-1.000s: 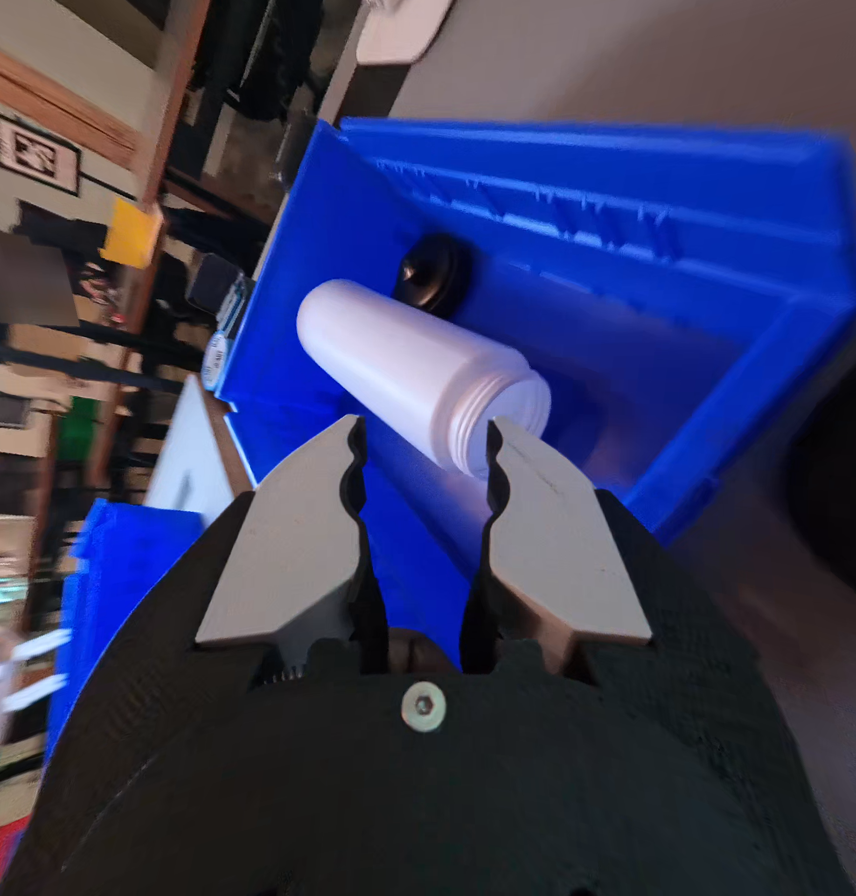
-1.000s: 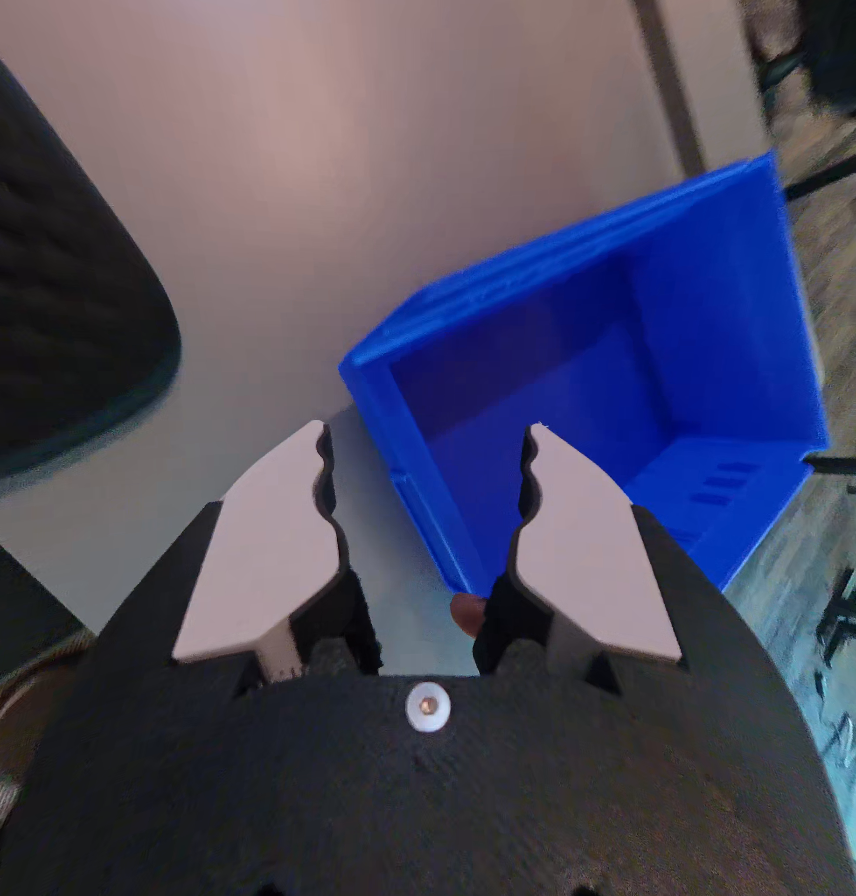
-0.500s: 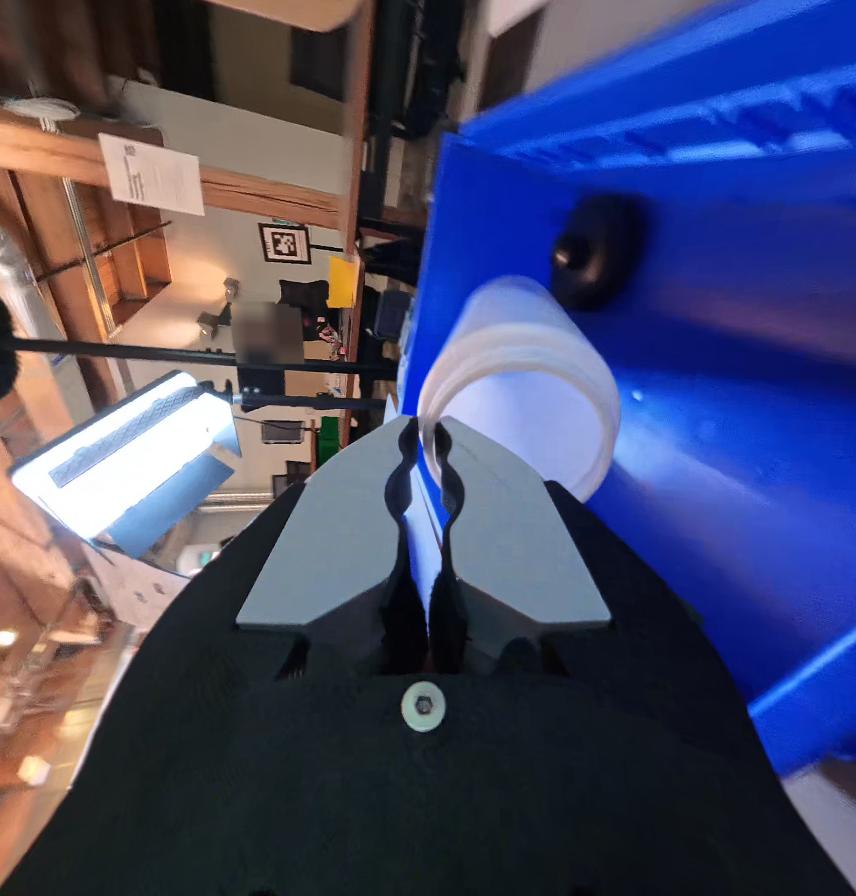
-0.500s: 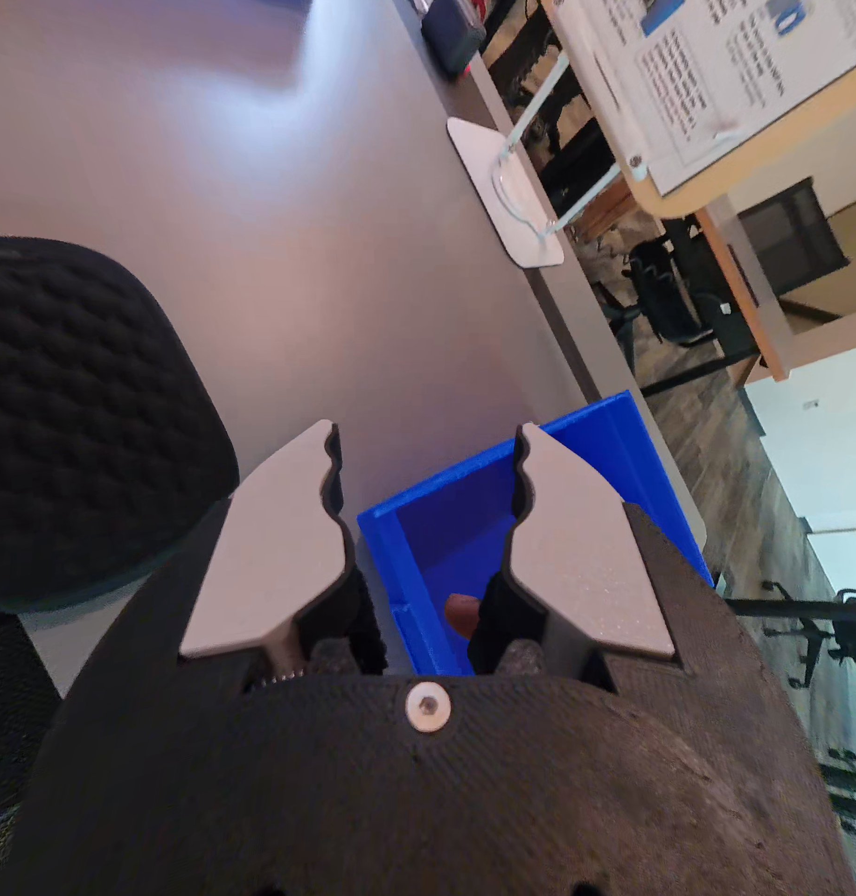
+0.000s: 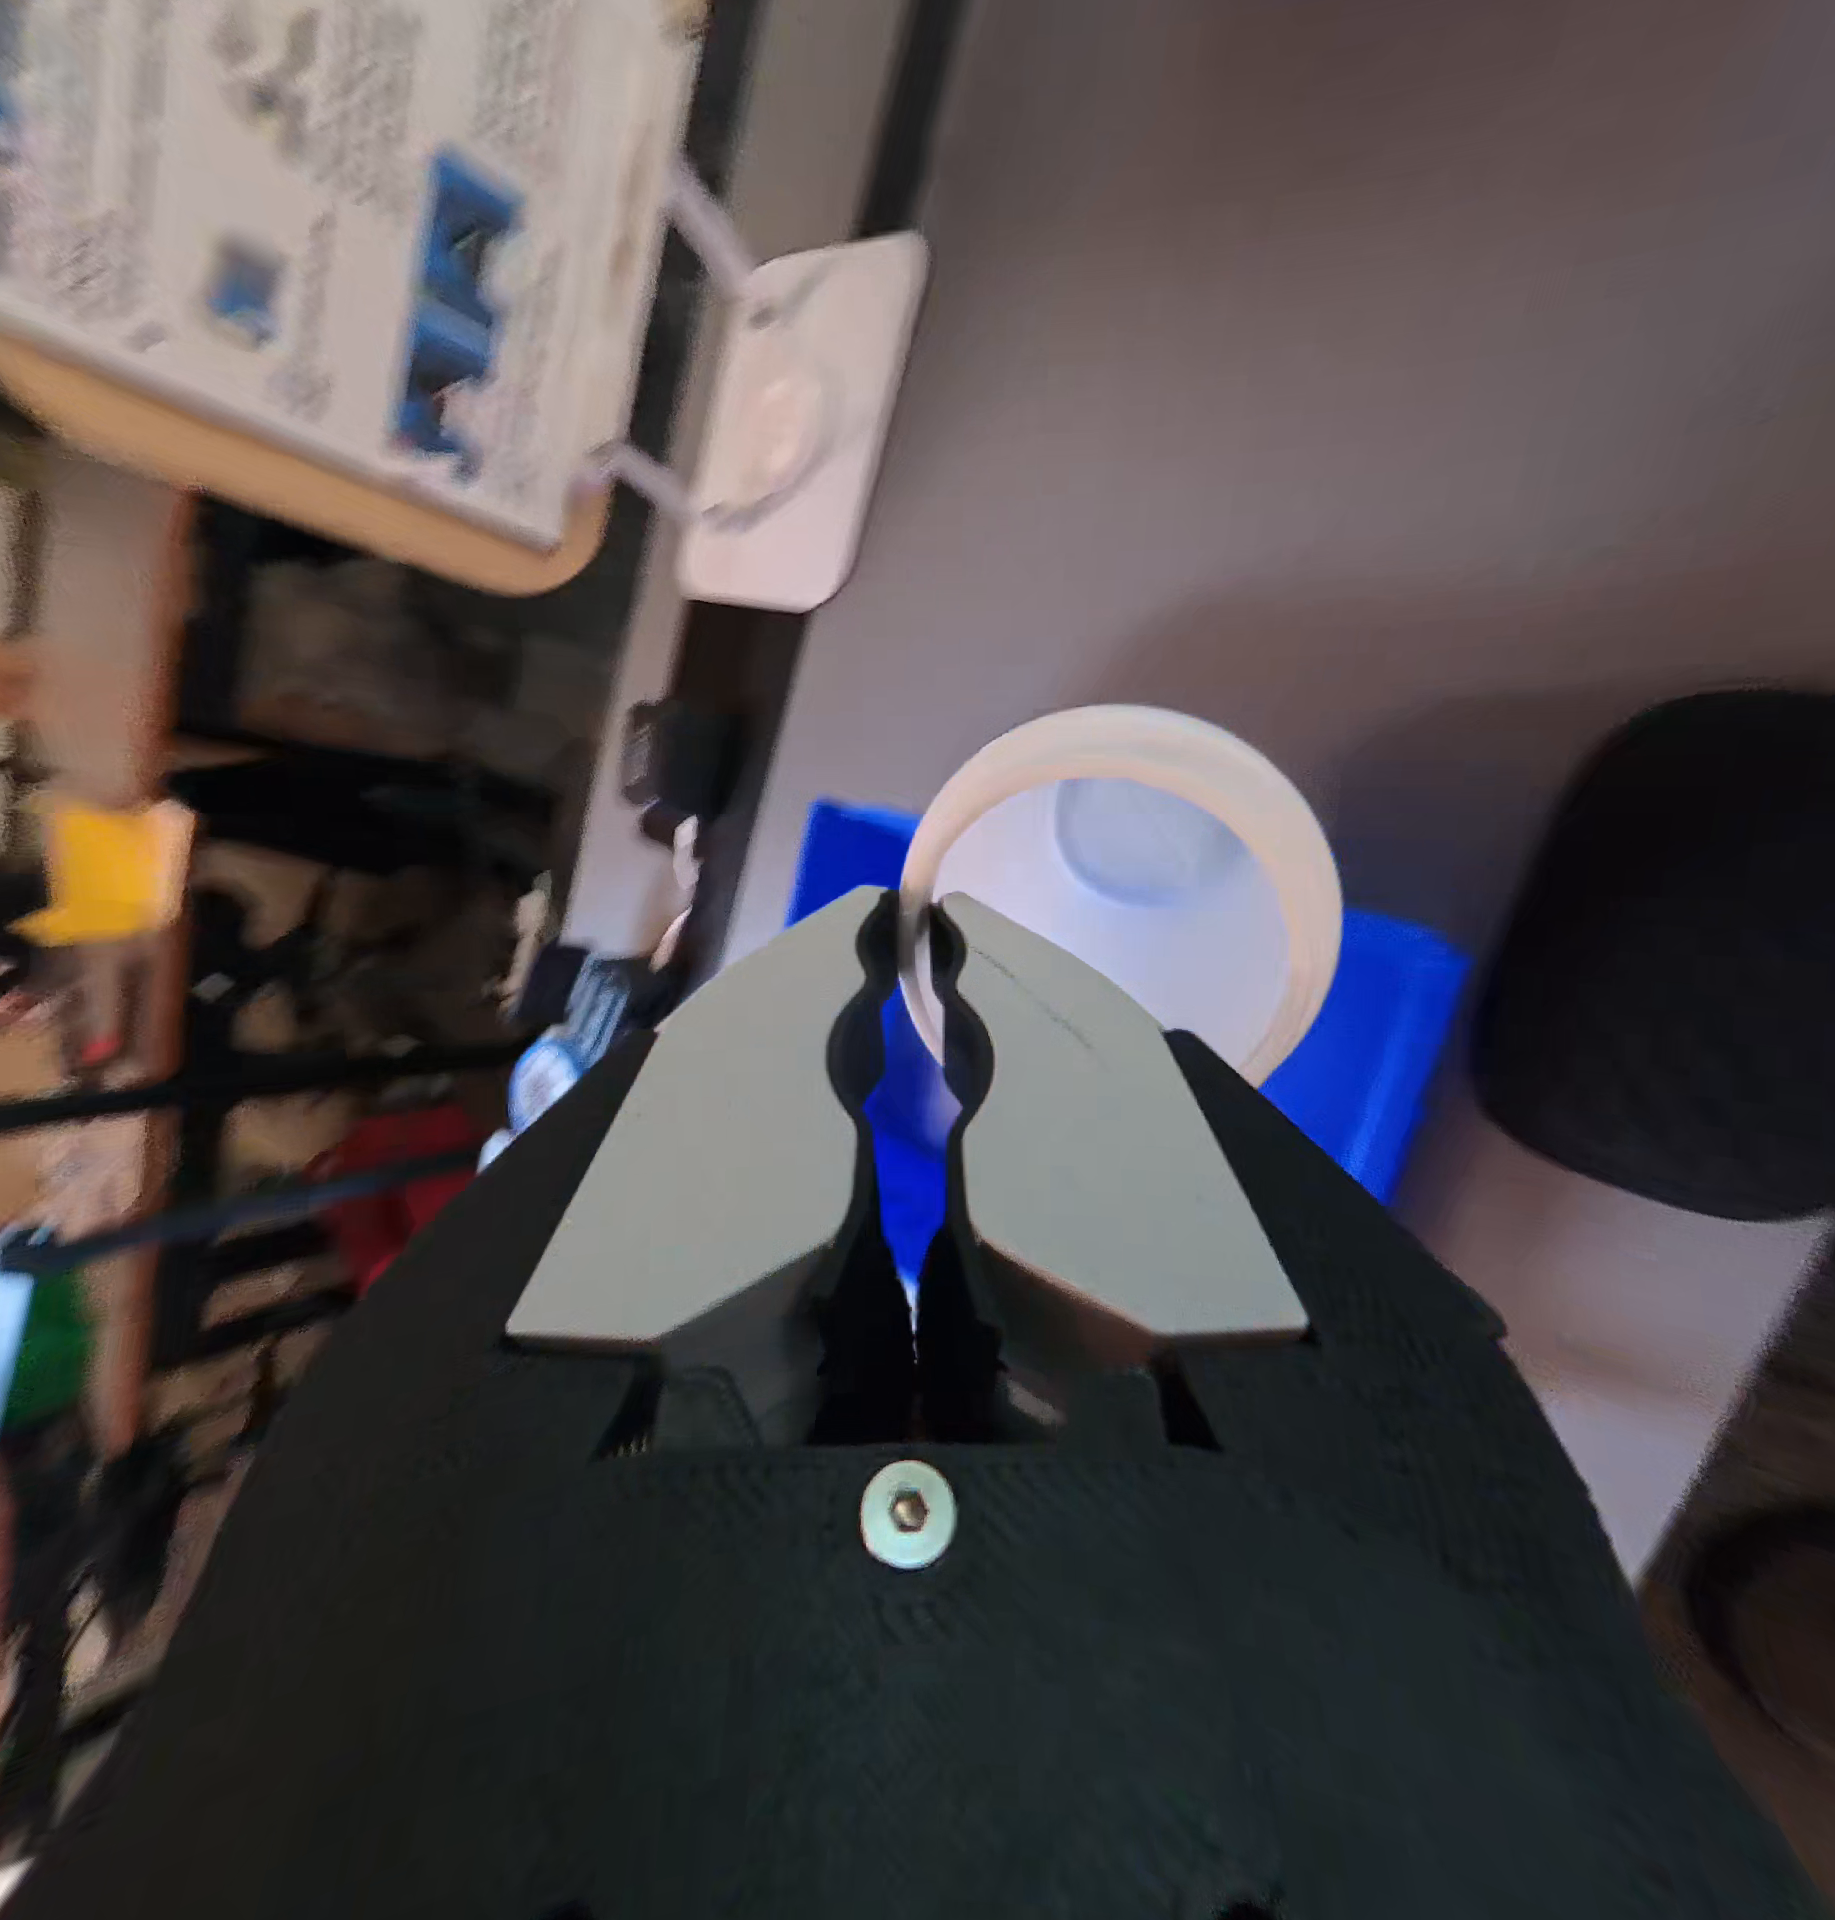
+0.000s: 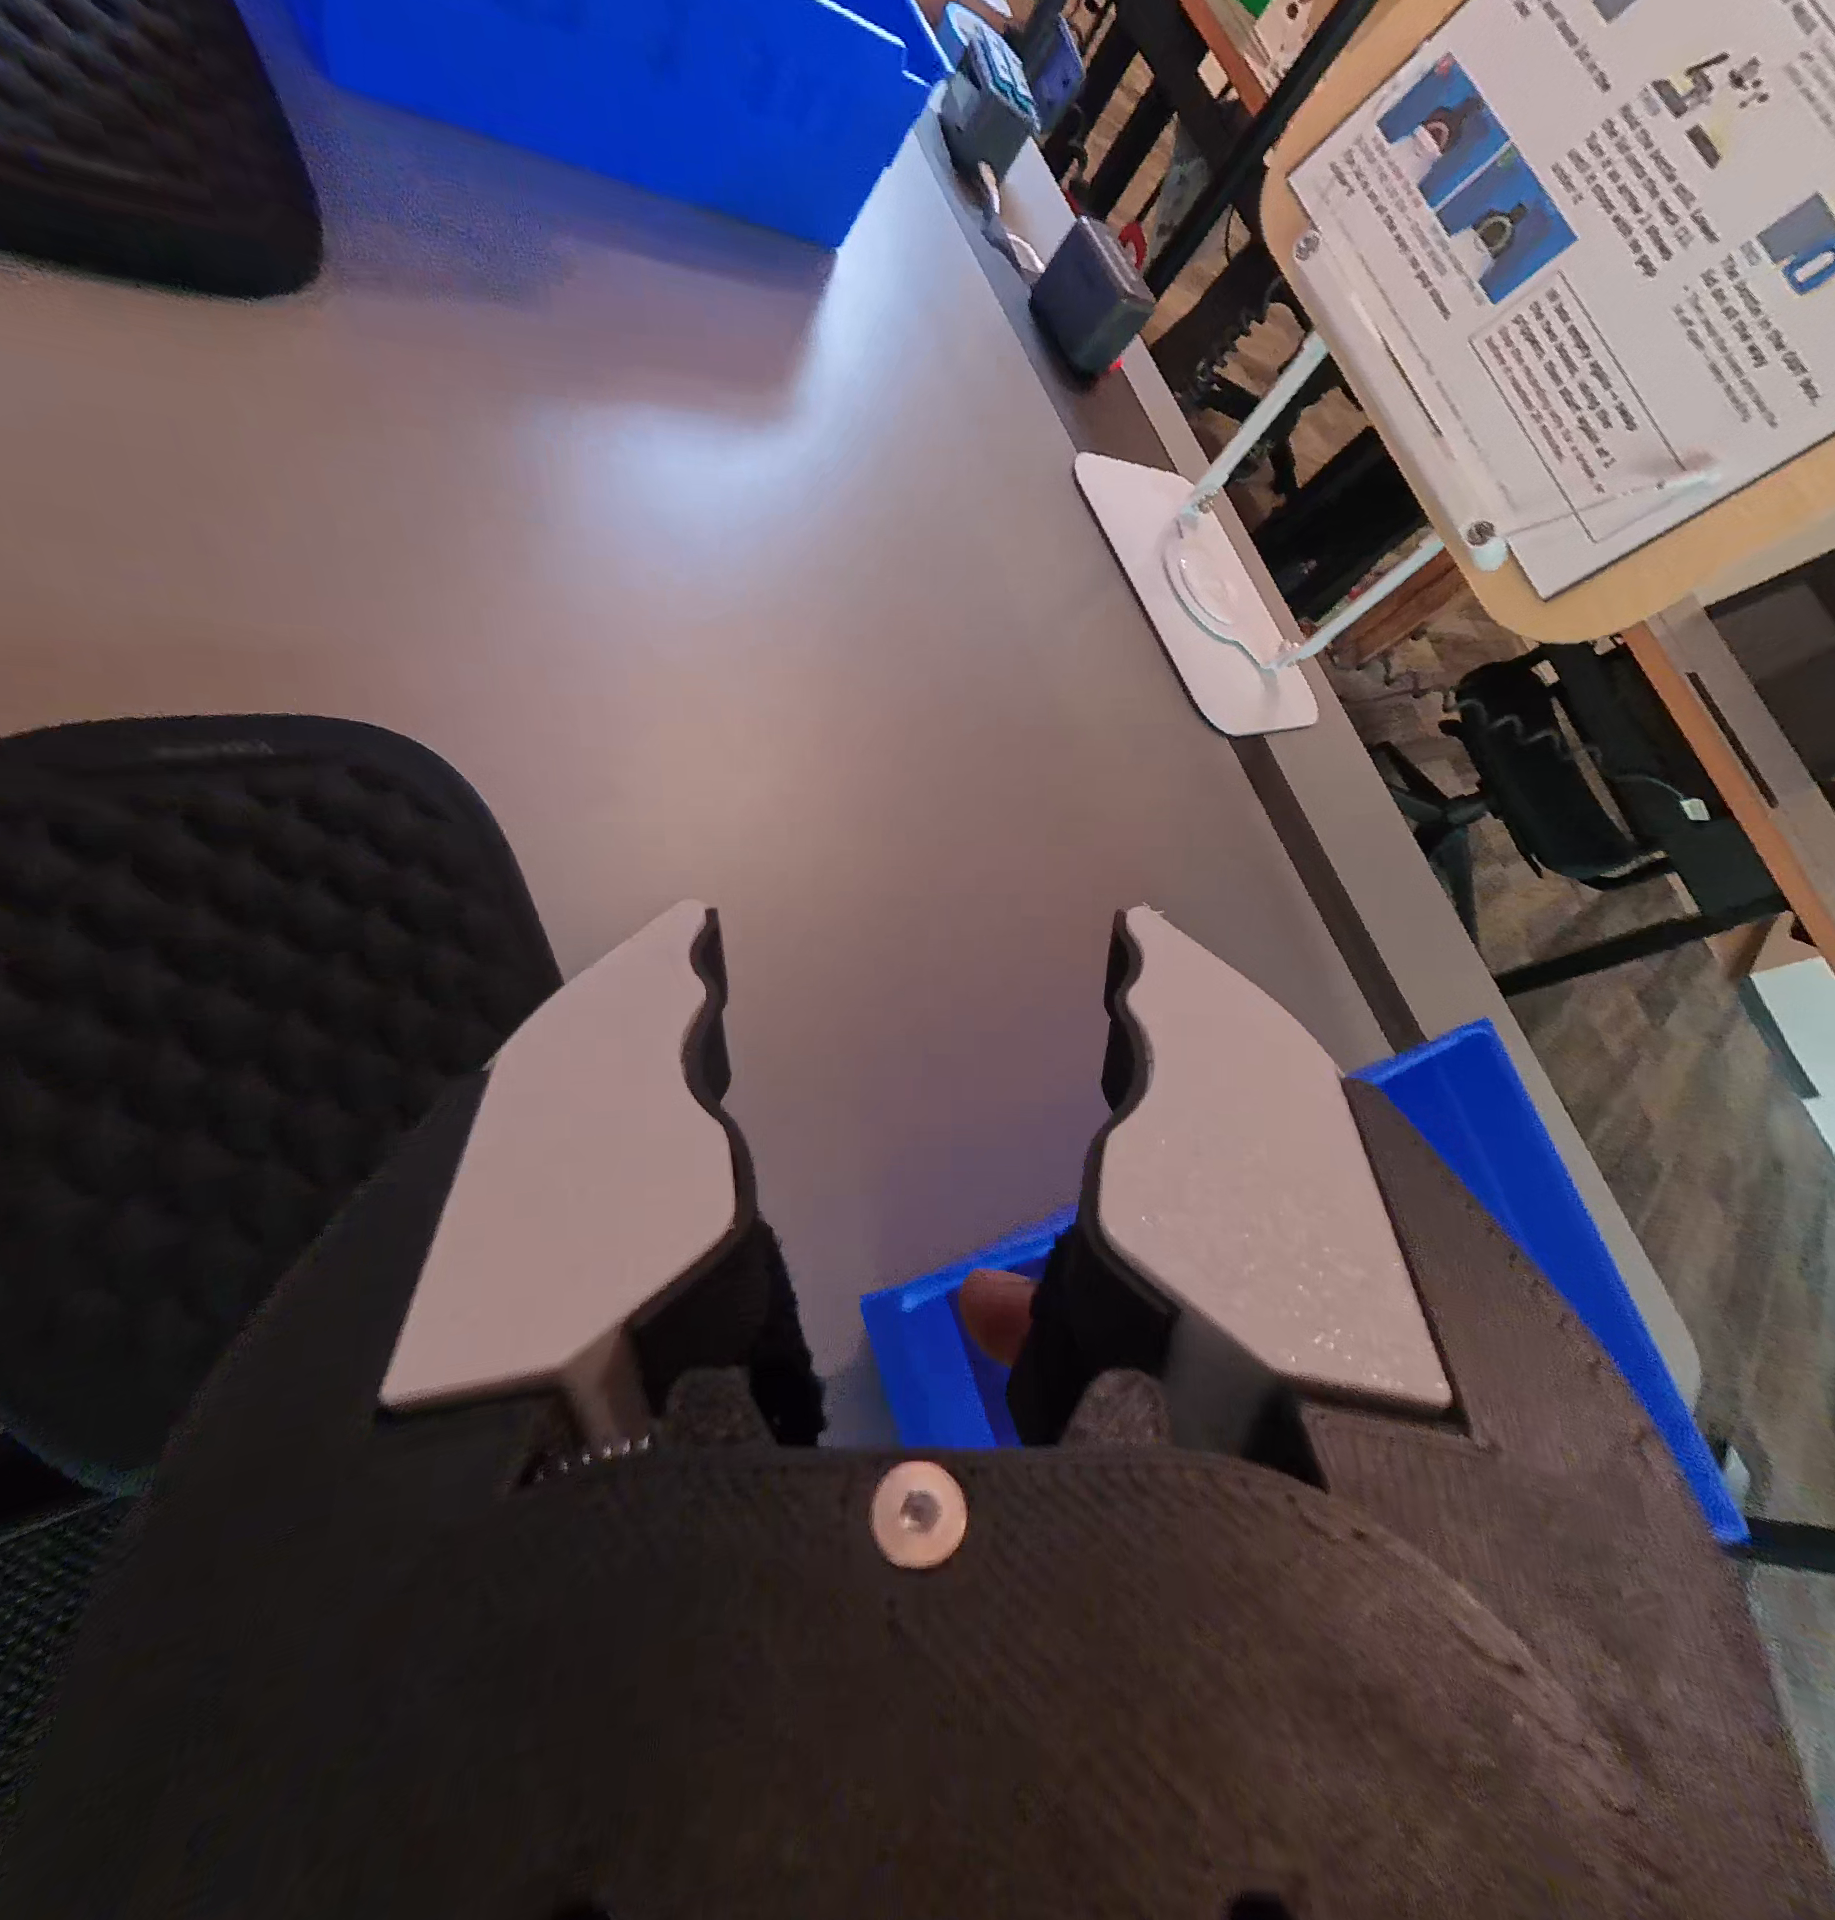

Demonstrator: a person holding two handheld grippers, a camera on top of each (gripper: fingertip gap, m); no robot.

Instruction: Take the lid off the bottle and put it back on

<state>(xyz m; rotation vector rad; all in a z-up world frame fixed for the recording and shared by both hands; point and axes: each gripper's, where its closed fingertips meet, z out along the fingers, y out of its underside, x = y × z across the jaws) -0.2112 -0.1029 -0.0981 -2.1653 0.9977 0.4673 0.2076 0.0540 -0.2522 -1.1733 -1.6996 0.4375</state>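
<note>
1. Left wrist view showed the left gripper clenched on the rim of the white bottle, one fingertip inside the open mouth and the other outside it.
2. The bottle had no lid on it; its open mouth faced the camera and its pale bottom could be seen down the inside.
3. Half a second before, the bottle lay inside the blue bin with the black lid beside it against the bin wall. Now the bottle was raised clear, with the bin beneath and behind it on the grey table, and the lid no longer showed in either view.
4. A second before, those same fingers had stood apart around the bottle's threaded neck; since then they had closed to a thin gap filled by the rim.
5. A black mesh chair back stood past the bin on the right, near the table's near edge. A white stand base sat at the table's far edge, holding up a printed sheet on a board.
6. Right wrist view showed the right gripper released, its fingers wide apart and nothing between them, just as in both earlier frames.
7. That gripper now looked along the table, with only a corner of a blue bin left below its fingers; a second before, that bin's whole empty inside had filled the view.
8. A second blue bin sat at the table's far end.
</note>
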